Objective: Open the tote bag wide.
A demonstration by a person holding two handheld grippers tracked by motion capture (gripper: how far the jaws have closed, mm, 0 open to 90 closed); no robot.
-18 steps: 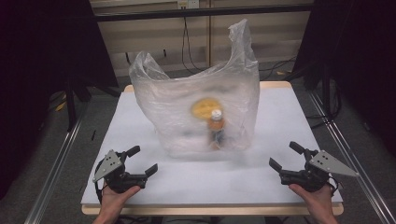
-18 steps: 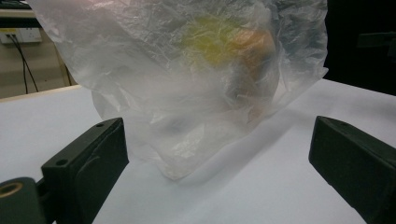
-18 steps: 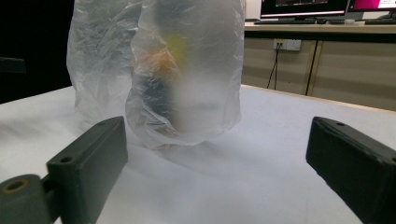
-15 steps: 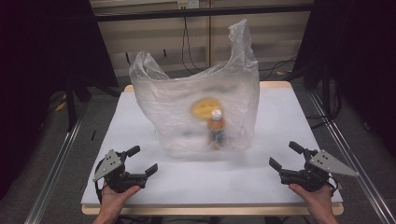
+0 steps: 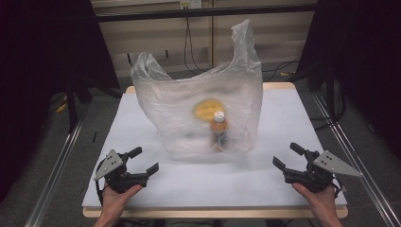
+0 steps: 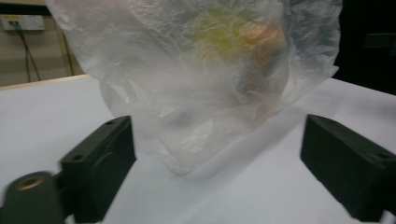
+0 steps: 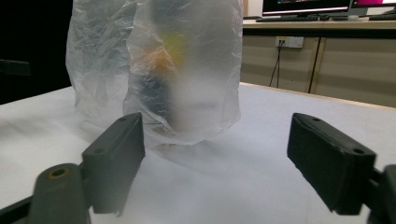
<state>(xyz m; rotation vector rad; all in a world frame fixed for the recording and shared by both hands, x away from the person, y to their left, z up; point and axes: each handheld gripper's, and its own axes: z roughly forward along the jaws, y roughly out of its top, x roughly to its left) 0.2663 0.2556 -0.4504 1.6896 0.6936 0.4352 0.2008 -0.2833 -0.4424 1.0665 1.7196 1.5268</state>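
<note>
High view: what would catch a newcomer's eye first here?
A tall, crinkled clear plastic bag stands in the middle of the white table, with a small bottle and something yellow blurred inside it. Near the front edge, the left hand-held gripper and right hand-held gripper sit open, pointing toward it.

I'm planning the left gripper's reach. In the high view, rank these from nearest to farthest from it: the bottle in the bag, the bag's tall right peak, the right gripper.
From the left gripper:
1. Bottle, standing inside the plastic bag at mid-table, low right part.
2. Right gripper, across the table's near edge.
3. Bag's tall right peak, at the far top.
</note>
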